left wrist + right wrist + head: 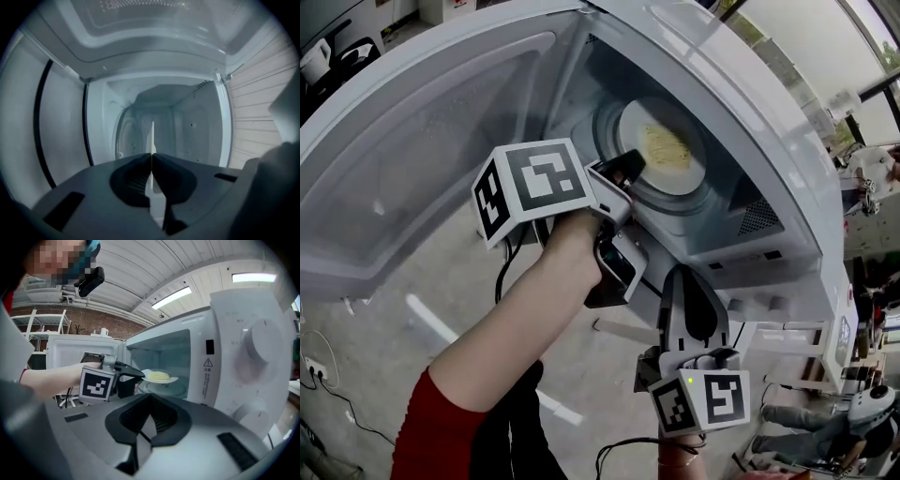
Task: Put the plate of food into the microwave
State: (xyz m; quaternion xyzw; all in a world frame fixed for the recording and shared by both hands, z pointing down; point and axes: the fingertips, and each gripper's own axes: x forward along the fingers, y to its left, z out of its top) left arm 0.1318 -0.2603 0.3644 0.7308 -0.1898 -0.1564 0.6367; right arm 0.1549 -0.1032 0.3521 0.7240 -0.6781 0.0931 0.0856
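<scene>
A white plate (667, 178) with pale yellow food (664, 145) hangs inside the open microwave (787, 187), just above the glass turntable (675, 208). My left gripper (630, 164) is shut on the plate's near rim. In the left gripper view the plate (152, 136) shows edge-on as a thin white line pinched in my left gripper (151, 168), with the oven cavity behind it. The right gripper view shows the plate (160, 379) level in the doorway, held by the left gripper (138, 375). My right gripper (694, 286) sits below the oven front, shut and empty, also seen in its own view (149, 427).
The microwave door (422, 141) stands swung wide to the left. Its control panel with two dials (255, 348) is on the right of the opening. Floor, cables and furniture lie below and to the right.
</scene>
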